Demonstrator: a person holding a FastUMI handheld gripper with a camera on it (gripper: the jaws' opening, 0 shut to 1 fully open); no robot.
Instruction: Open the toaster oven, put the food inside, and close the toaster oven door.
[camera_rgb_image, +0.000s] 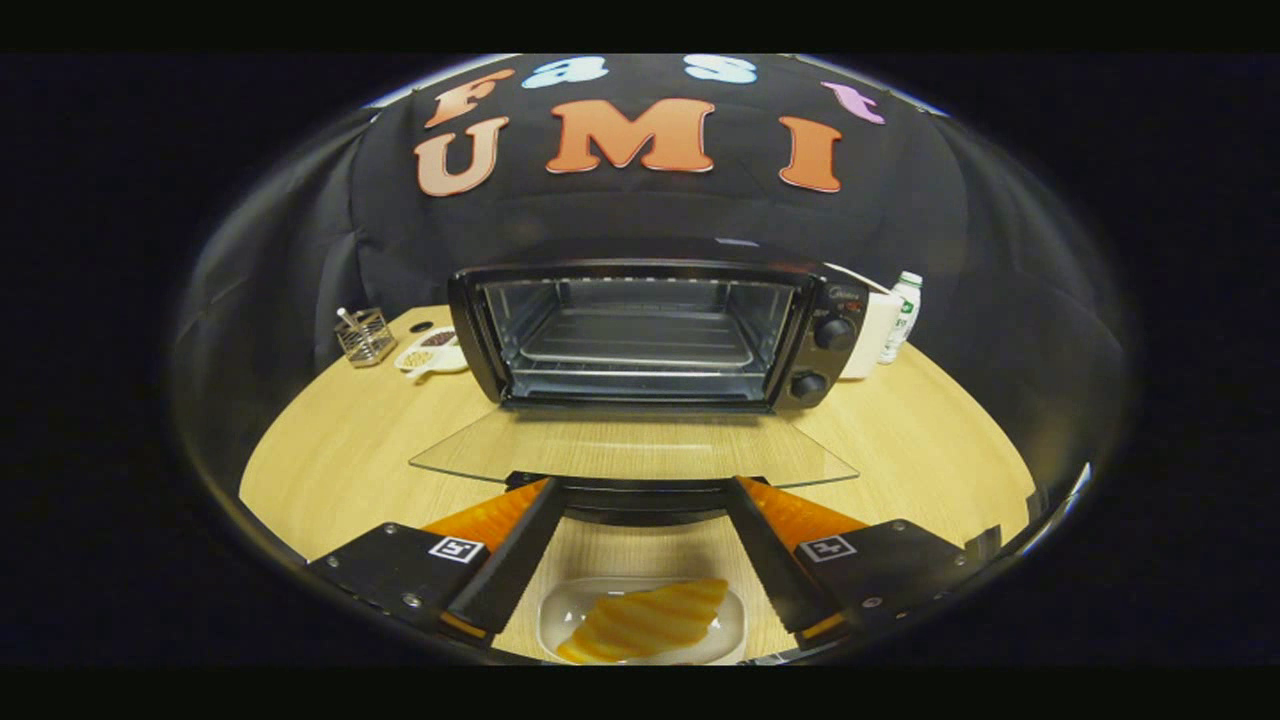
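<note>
Oven (640, 335) door (633, 450) is already flopped down flat on the bench (340, 440), and the tongs (640, 490) hang spread wide, gripping nothing. The food (640, 620) sits in its tray (556, 618) between the fingers, right below them. Lift it carelessly and I reckon the tray clips that glass door edge.

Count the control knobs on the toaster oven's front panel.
2. Both round black knobs sit on the panel right of the open black toaster oven cavity: the upper knob and the lower knob below it. The hand-held gripper is open, nearer than the lowered glass door.
</note>
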